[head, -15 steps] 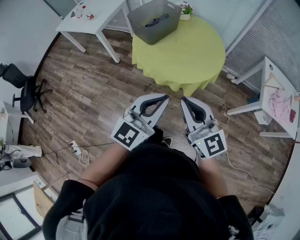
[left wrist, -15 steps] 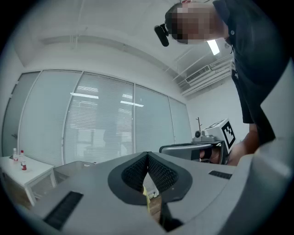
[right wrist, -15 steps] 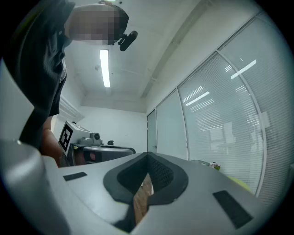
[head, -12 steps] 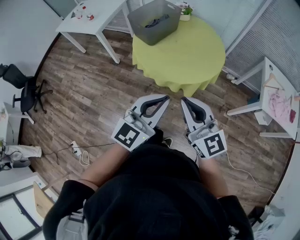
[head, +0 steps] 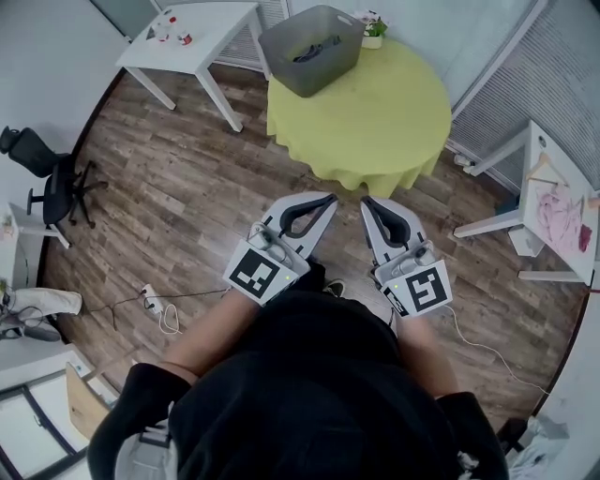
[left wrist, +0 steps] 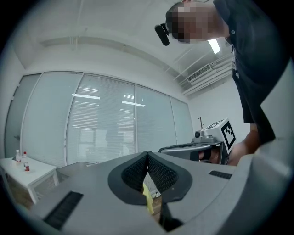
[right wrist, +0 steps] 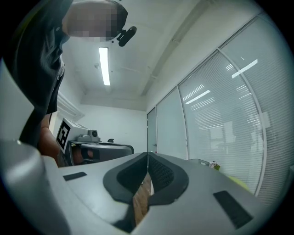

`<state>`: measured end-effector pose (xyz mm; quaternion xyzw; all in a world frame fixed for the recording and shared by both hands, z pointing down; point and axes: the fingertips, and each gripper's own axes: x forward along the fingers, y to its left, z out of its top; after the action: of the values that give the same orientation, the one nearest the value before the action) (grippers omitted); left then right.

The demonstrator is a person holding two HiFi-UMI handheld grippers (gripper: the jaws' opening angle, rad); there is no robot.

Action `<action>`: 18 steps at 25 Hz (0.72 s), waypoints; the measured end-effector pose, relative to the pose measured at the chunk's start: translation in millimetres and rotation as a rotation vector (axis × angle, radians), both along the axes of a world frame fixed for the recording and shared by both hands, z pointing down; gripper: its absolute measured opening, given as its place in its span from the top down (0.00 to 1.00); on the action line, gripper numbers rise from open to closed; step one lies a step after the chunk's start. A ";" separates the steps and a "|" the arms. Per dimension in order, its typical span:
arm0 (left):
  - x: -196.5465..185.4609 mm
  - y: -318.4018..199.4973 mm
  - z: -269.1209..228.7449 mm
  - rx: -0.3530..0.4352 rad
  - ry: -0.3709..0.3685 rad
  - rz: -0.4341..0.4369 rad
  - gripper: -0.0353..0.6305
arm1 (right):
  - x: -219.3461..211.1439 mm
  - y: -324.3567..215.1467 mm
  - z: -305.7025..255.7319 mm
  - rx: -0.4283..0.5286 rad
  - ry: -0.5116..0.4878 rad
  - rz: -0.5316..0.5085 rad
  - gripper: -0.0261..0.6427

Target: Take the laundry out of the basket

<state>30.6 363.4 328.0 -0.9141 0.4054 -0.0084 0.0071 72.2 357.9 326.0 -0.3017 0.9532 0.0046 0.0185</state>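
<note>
Both grippers are held side by side close in front of the person, on the near side of the round table (head: 384, 112) with the green cloth. The left gripper (head: 331, 198) has its jaws pressed fully together, empty. The right gripper (head: 367, 201) is the same, tips meeting on nothing. Dark laundry (head: 314, 47) lies inside the grey basket (head: 328, 77) at the table's far left edge, well apart from both grippers.

Well ahead of the left tongs (head: 331, 198) and right tongs (head: 367, 200), a round green-clothed table (head: 384, 112) stands on the wood floor (head: 169, 187). At its far edge sit a grey basket (head: 305, 77) and a plant (head: 373, 28).
</note>
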 end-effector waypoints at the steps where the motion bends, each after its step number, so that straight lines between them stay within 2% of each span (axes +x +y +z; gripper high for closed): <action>1: -2.2 -1.5 -0.5 -0.002 0.001 -0.007 0.93 | -1.4 -0.8 -1.2 0.003 0.004 -0.004 0.93; 8: -30.6 -24.0 -3.0 0.009 0.002 -0.036 0.93 | -22.7 -15.7 -5.3 0.009 0.029 -0.029 0.93; 14: -52.7 -54.4 -1.6 0.030 -0.013 -0.024 0.93 | -51.5 -45.3 -1.8 -0.001 0.054 -0.043 0.92; 18: -71.5 -75.7 -0.9 0.022 0.005 -0.022 0.93 | -76.7 -68.4 -1.2 -0.013 0.062 -0.037 0.92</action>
<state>-40.9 287.7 327.1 -0.9094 0.4156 -0.0019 0.0161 -4.5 289.5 324.8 -0.2837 0.9588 0.0075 -0.0128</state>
